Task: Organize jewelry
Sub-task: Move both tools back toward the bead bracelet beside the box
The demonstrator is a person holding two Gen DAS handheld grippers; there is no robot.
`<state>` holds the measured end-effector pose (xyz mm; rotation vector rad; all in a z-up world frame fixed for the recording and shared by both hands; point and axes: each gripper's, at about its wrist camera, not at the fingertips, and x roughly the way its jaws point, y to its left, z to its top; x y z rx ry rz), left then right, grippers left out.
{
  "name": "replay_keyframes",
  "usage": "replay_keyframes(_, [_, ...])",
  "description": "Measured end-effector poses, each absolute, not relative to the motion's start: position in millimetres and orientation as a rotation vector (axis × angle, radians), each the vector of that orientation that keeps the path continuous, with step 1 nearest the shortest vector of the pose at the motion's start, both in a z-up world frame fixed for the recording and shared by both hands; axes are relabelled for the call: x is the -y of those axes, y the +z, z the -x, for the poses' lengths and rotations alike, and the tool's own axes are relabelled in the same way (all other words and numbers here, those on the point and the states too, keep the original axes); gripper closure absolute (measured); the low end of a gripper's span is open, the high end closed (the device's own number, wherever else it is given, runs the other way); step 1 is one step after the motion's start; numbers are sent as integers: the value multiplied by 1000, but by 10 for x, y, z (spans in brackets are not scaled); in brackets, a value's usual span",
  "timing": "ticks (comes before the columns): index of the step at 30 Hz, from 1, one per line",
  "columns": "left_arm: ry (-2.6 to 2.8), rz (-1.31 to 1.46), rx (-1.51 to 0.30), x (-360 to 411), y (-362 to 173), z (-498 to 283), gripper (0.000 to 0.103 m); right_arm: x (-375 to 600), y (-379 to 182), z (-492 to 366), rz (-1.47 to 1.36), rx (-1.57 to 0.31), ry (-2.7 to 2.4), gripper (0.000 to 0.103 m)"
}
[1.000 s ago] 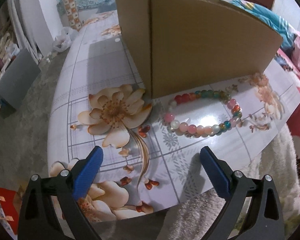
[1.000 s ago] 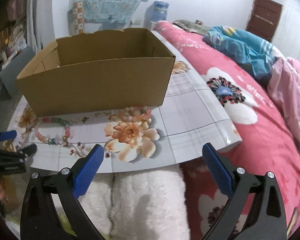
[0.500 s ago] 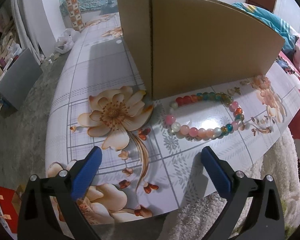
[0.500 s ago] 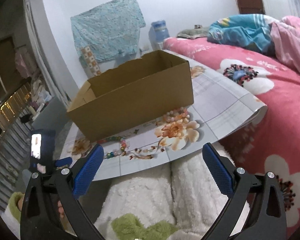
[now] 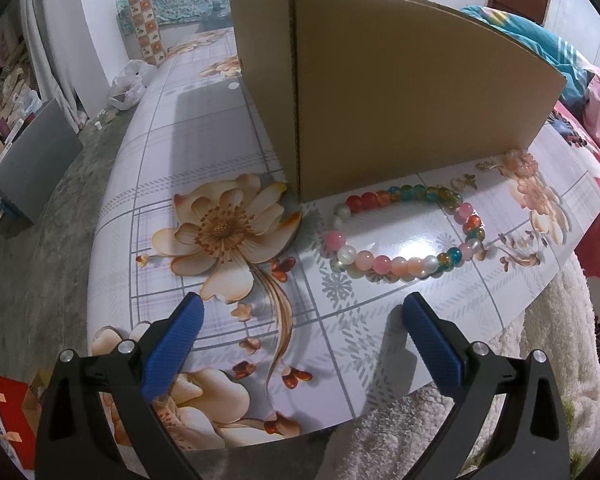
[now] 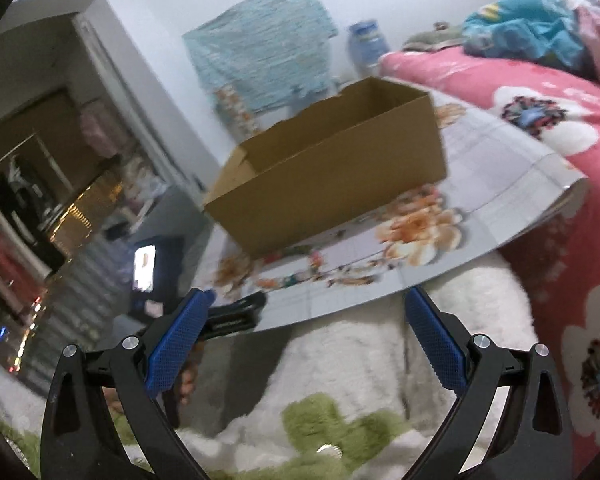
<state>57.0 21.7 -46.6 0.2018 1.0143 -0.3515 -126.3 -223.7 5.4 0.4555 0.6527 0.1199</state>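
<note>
A bracelet of pink, red, teal and amber beads (image 5: 410,232) lies in a loop on the flower-patterned table (image 5: 204,128), just in front of an open cardboard box (image 5: 400,92). A second, pale pink bracelet (image 5: 518,162) lies at the box's right corner. My left gripper (image 5: 302,316) hovers open over the table's near edge, below and left of the beaded loop, holding nothing. My right gripper (image 6: 306,314) is open and empty, off the table above a white fluffy cloth (image 6: 360,360). The right wrist view is blurred; it shows the box (image 6: 332,168) and beads (image 6: 292,276) farther off.
A bed with a pink flowered cover (image 6: 540,128) borders the table's right side. A grey panel (image 5: 36,156) and plastic bags (image 5: 126,88) sit on the floor to the left. The left gripper's tip (image 6: 236,316) and a hand appear in the right wrist view.
My left gripper has edged forward toward the beaded bracelet. My right gripper has pulled back, risen and tilted, leaving the table farther away and the view blurred.
</note>
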Motion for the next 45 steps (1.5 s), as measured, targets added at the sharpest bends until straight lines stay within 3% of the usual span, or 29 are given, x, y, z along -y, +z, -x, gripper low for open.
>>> replay_keyframes(31, [-428, -160, -927, -304, -339, -542, 6, 2388, 242, 1063, -270, -580, 32, 10])
replay_keyframes(33, [-444, -145, -895, -323, -271, -549, 11, 2403, 197, 997, -272, -605, 47, 13])
replay_keyframes(38, [-467, -155, -870, -288, -219, -653, 31, 2396, 47, 787, -301, -684, 118, 32])
replay_keyframes(40, [-467, -166, -890, -241, -244, -717, 42, 2372, 24, 732, -302, -697, 135, 35])
replay_keyframes(45, [-445, -227, -941, -110, -360, -843, 55, 2324, -23, 607, -295, -708, 166, 46])
